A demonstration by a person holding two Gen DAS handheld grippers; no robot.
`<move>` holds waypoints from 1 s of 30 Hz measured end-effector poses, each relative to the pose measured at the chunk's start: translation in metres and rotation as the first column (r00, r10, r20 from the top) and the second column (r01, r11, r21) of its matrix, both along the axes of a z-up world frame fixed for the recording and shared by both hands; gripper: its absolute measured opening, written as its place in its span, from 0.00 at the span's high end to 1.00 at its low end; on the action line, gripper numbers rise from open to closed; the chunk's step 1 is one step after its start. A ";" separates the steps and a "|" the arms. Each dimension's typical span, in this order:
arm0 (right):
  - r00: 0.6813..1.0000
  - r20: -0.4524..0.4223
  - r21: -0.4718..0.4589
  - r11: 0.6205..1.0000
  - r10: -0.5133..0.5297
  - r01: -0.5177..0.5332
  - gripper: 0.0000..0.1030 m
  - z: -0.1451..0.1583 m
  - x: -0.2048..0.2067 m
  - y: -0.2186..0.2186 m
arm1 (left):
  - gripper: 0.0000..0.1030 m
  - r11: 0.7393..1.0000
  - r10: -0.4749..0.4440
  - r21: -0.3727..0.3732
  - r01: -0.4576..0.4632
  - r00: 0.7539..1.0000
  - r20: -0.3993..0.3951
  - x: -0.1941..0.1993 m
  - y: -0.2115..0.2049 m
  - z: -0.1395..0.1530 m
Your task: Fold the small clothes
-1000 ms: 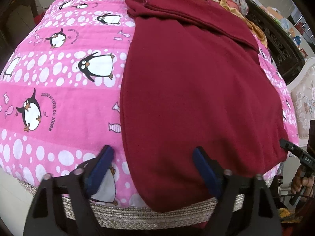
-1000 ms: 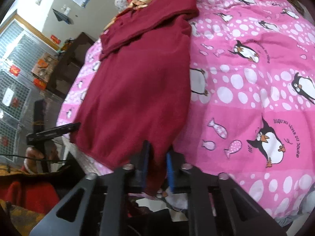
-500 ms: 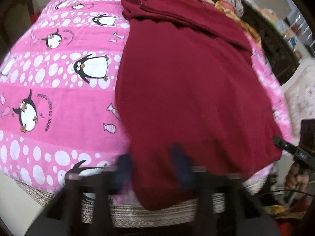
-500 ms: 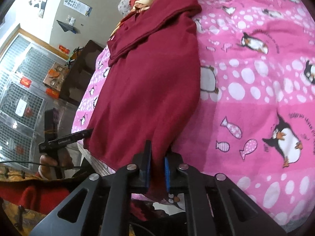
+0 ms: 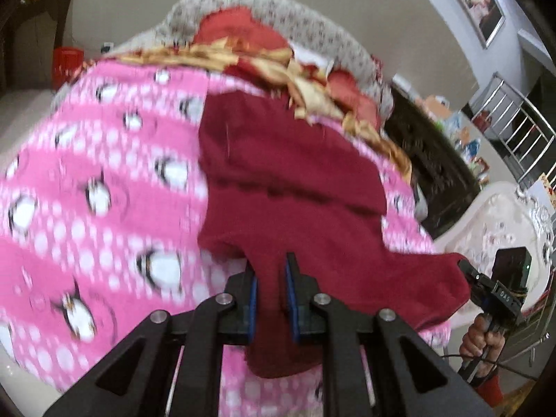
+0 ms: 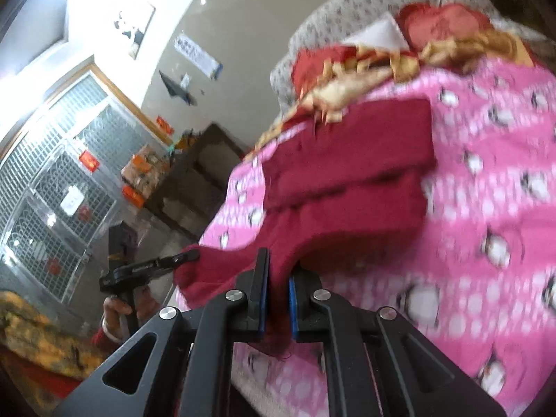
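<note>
Matt fleecy maroon garment (image 5: pixel 299 187) on soft printed pink cloth blanket (image 5: pixel 104 180).

Your left wrist camera sits just behind left tongs (image 5: pixel 270 286), close over near edge of bed (image 5: pixel 104 187), facing along it toward headboard. Your right wrist camera sits behind right tongs (image 6: pixel 277 290), tilted, facing same way. Both views share red garment (image 5: pixel 295 187) and bed; each shows other tongs at frame edge.

left hand-held gripper (image 5: pixel 270 271) closed; maroon garment (image 5: pixel 295 187) hem lifted.
</note>
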State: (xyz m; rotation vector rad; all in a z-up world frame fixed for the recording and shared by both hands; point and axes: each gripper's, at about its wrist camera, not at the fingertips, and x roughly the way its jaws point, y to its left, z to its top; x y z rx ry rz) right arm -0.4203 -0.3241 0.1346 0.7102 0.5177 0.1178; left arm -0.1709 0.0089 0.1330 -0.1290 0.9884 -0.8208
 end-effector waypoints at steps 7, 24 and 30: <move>0.995 0.019 -0.050 0.994 -0.095 0.096 0.74 0.012 0.068 -0.041 | 0.86 1.000 0.021 -0.022 -0.019 0.995 0.095 0.055 -0.043 0.017; 0.947 -0.216 -0.012 0.971 -0.237 0.241 0.74 -0.039 0.219 -0.147 | 0.86 0.991 0.062 0.115 -0.072 0.994 0.086 0.191 -0.158 -0.023; 0.940 -0.264 0.042 0.971 -0.215 0.234 0.65 -0.053 0.233 -0.165 | 0.76 0.991 0.081 0.109 -0.079 0.997 -0.018 0.219 -0.163 -0.046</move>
